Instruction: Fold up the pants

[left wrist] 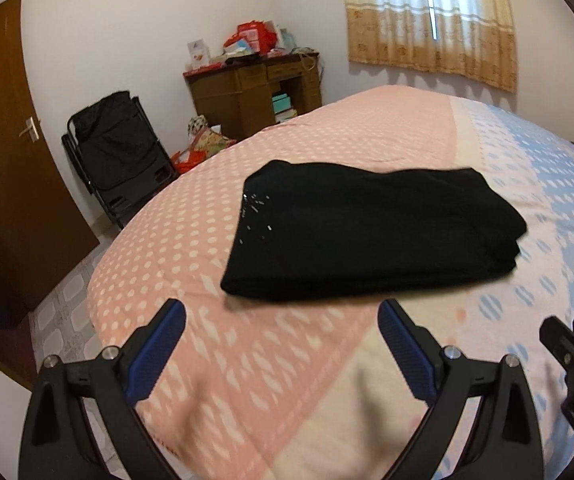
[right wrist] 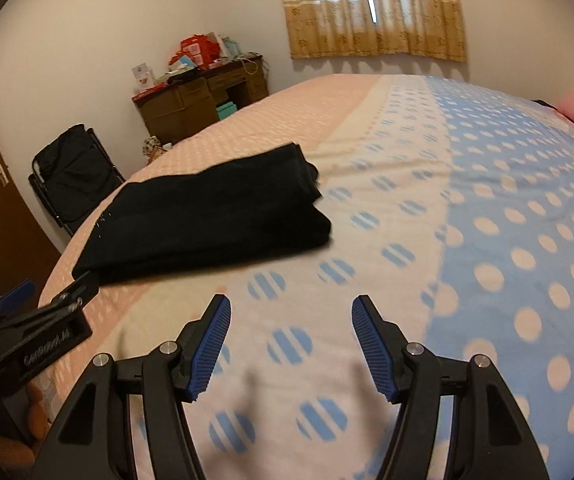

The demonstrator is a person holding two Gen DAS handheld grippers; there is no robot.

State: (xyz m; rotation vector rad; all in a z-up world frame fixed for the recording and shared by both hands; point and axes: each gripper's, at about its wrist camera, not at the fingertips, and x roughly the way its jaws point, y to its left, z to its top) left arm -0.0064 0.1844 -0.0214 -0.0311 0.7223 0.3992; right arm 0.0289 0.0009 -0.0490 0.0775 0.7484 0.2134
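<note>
Bed (left wrist: 367, 128): pink, cream and blue dotted cover. Black pants (left wrist: 367, 232), folded into a compact stack, on the pink part near the bed's left edge. Left tool (left wrist: 283, 344) and right tool (right wrist: 291, 340): both wide apart, empty, above the cover. Room: wooden desk (left wrist: 247, 84) with boxes, black folding chair (left wrist: 115, 148), brown door (left wrist: 3, 160), curtained window (left wrist: 431, 16).

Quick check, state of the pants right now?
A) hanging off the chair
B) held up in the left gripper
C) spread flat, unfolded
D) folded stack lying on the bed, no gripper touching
D: the pants lie as a folded black stack on the bed, and both the left gripper and right gripper are open, empty and short of them.
</note>
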